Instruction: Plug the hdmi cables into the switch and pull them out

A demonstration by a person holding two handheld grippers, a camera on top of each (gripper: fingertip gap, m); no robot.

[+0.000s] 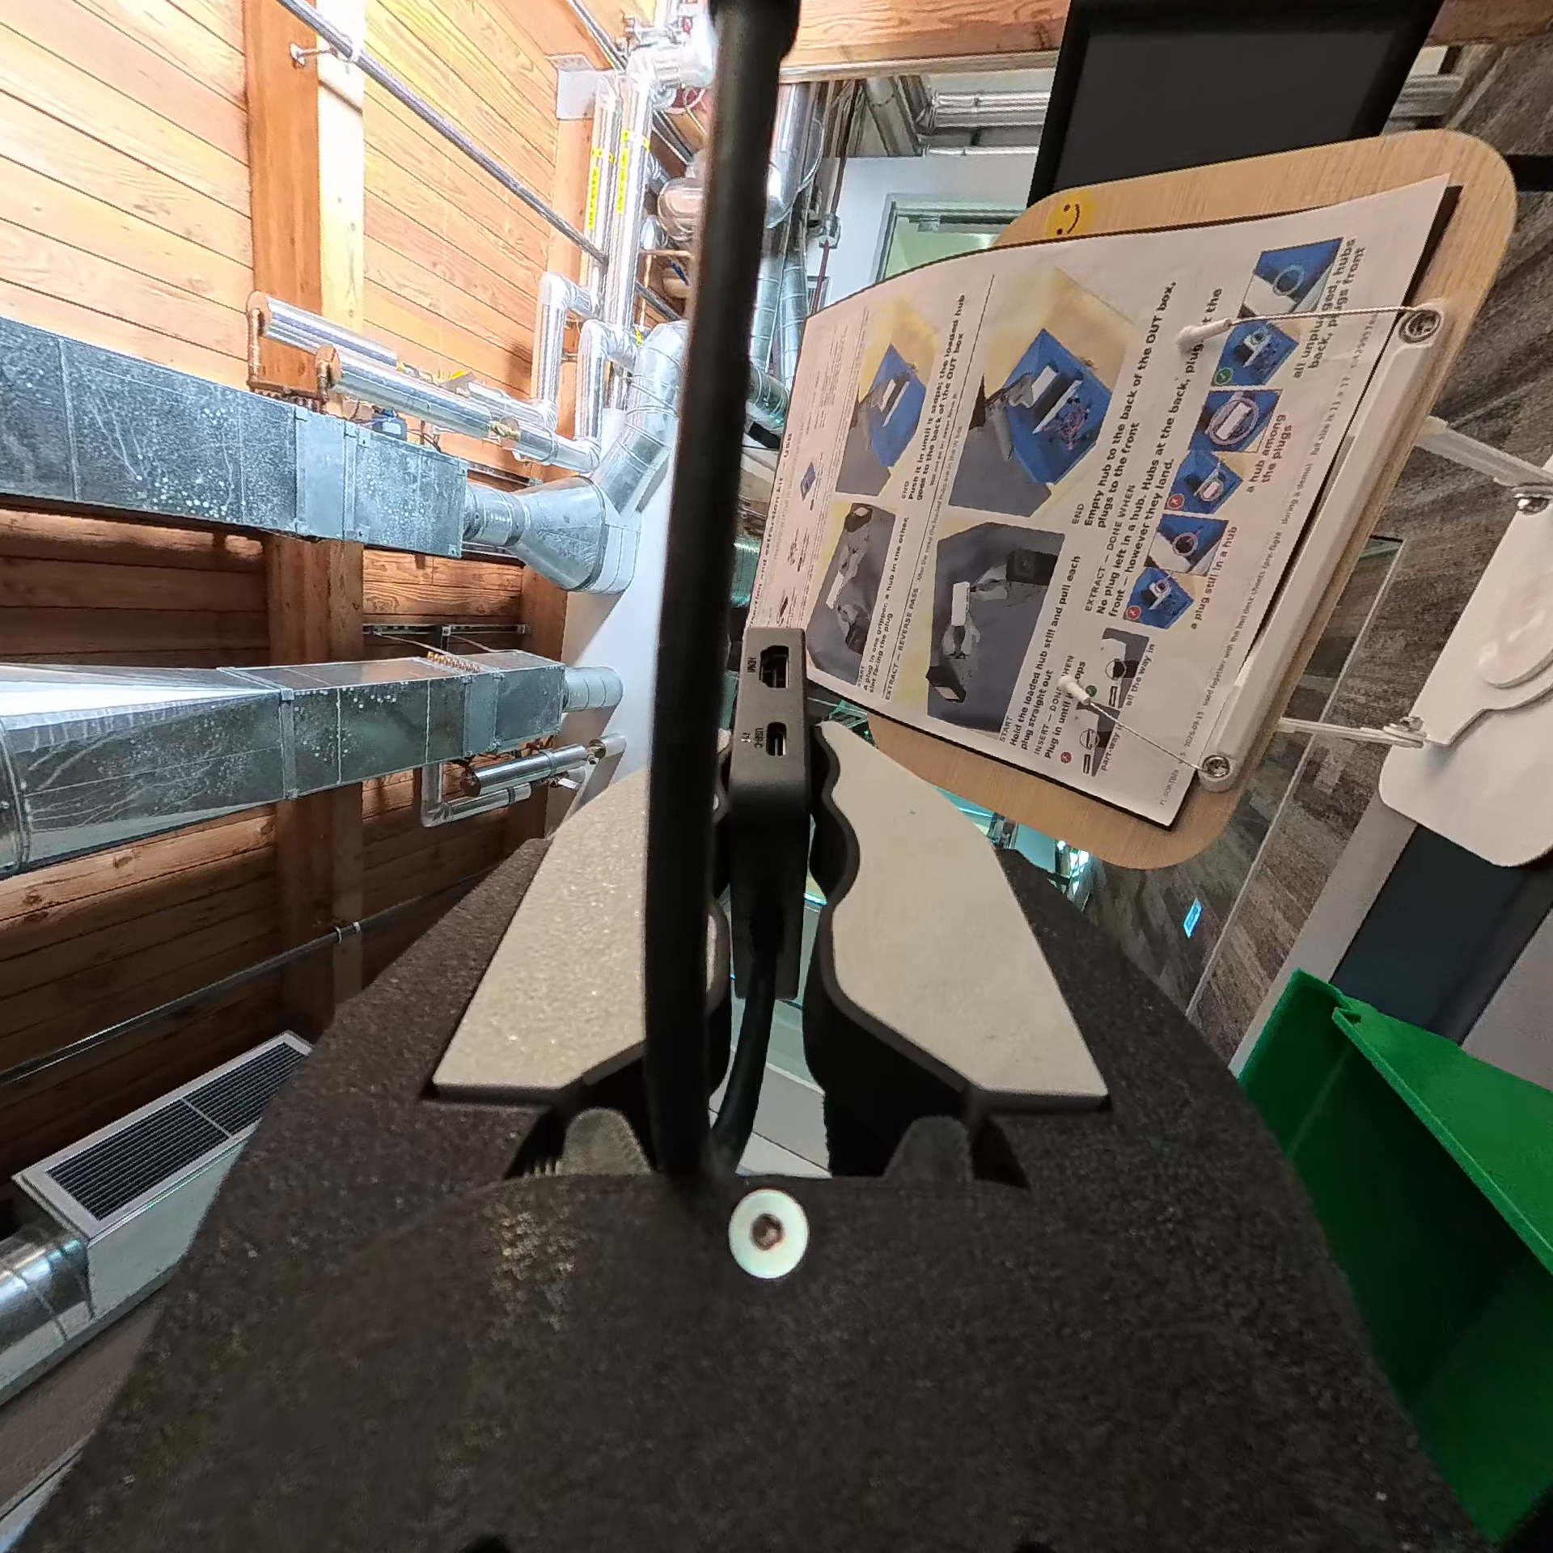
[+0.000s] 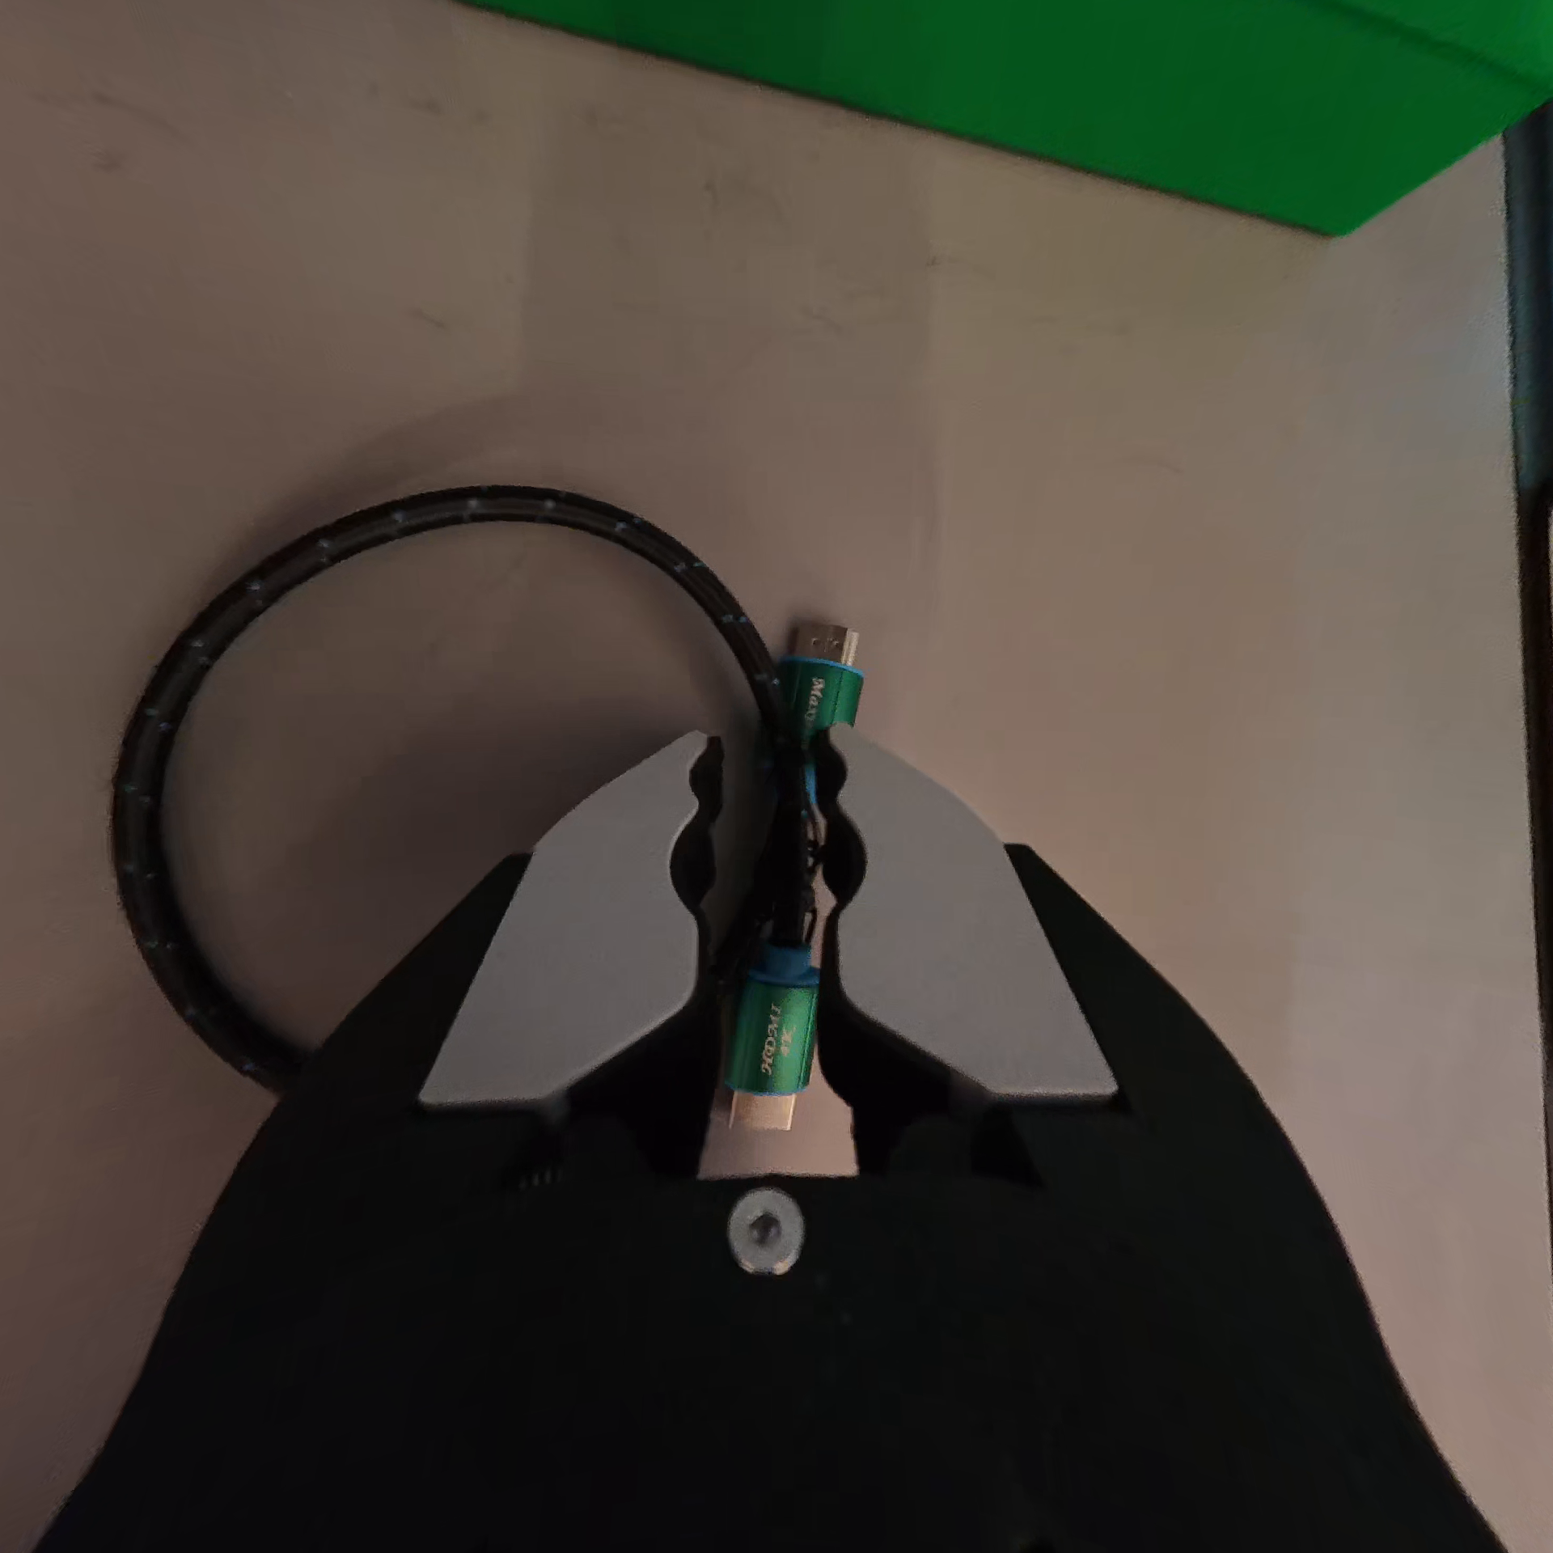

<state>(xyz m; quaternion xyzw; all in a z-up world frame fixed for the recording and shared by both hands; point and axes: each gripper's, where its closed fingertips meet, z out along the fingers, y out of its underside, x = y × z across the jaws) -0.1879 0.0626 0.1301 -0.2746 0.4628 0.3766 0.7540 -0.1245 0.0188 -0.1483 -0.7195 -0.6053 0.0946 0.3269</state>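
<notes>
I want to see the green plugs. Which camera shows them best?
The right wrist view. Both green plugs show there: one past the tips of the right hand-held gripper, one between its fingers, joined by a braided cable. The left wrist view shows neither.

Hand-held gripper (image 1: 769, 748) clamping black switch (image 1: 766, 807)

The left gripper (image 1: 769, 756), a black textured body with pale grey finger plates, points toward twelve o'clock in its own view, fingers closed tight on something clamped between the wavy inner edges. The right gripper (image 2: 773, 756), of the same build, points toward twelve o'clock too, its fingers (image 2: 924, 908) drawn narrowly together with a slim gap.
</notes>
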